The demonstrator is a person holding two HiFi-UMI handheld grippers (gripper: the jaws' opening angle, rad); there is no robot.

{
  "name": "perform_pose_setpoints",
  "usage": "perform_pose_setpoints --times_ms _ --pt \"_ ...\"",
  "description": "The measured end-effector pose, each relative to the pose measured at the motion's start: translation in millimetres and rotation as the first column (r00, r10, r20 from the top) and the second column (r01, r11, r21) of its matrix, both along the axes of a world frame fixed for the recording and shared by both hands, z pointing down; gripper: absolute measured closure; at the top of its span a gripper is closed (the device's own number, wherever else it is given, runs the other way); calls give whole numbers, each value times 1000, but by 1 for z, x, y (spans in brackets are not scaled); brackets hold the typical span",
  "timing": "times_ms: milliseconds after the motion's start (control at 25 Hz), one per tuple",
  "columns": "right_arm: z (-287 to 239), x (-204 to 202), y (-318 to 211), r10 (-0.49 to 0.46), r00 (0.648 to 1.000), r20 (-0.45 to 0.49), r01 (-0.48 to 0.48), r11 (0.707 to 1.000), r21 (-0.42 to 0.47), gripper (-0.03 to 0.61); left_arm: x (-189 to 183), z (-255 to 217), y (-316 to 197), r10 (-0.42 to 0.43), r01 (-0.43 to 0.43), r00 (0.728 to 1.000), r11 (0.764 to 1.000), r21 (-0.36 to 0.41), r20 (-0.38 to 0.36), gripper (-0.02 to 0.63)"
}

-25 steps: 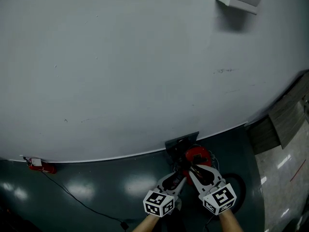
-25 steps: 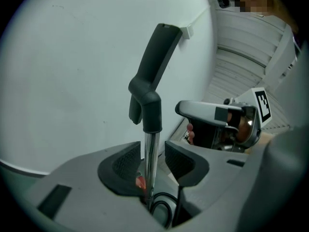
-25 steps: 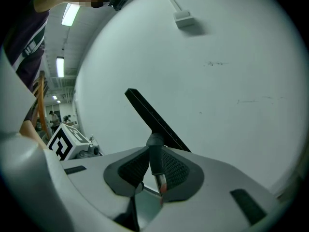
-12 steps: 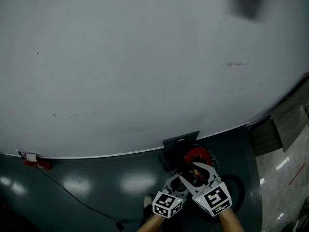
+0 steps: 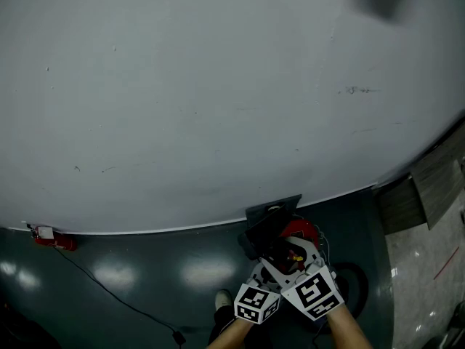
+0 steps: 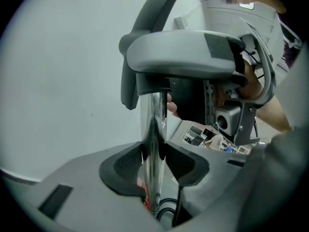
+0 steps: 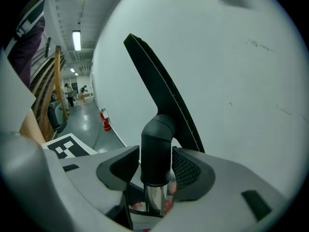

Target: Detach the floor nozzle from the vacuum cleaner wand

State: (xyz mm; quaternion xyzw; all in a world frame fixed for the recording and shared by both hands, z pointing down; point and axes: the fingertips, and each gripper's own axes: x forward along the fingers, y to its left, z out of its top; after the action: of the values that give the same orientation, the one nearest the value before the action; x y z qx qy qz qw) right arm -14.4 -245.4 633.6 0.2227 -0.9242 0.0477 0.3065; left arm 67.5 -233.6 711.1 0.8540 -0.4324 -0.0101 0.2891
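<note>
Since earlier: grippers closer together; left gripper [image 5: 266, 269] closing on wand [image 6: 153, 153]; right gripper [image 5: 292, 256] opening around floor nozzle neck [image 7: 157, 149].

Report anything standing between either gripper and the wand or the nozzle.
Nothing visible does. The left gripper has its jaws closing round the chrome wand; the right gripper has its jaws opening, with the black neck of the floor nozzle between them.

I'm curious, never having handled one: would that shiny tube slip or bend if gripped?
Probably slippery: the wand is mirror-smooth chrome. Likely stiff: it runs dead straight. It shouldn't roll while plugged into the nozzle.
</note>
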Motion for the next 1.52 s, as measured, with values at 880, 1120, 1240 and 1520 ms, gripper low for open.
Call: perform_pose_setpoints --times_ms 880,1120,1240,1520 --pt "0 5 -9 62 995 -79 -63 998 -12 391 3 0 -3 14 -14 1000 1000 -22 -7 466" --pt "1 2 -5 57 995 -79 -56 998 12 391 0 2 0 30 -30 1000 999 -31 -3 466" --pt "-18 5 -22 177 979 103 -159 975 -156 391 -1 2 0 25 -25 1000 999 -39 -4 466" --pt "-47 4 -29 158 981 112 -154 987 -41 391 3 2 3 55 -55 998 998 -42 8 466"
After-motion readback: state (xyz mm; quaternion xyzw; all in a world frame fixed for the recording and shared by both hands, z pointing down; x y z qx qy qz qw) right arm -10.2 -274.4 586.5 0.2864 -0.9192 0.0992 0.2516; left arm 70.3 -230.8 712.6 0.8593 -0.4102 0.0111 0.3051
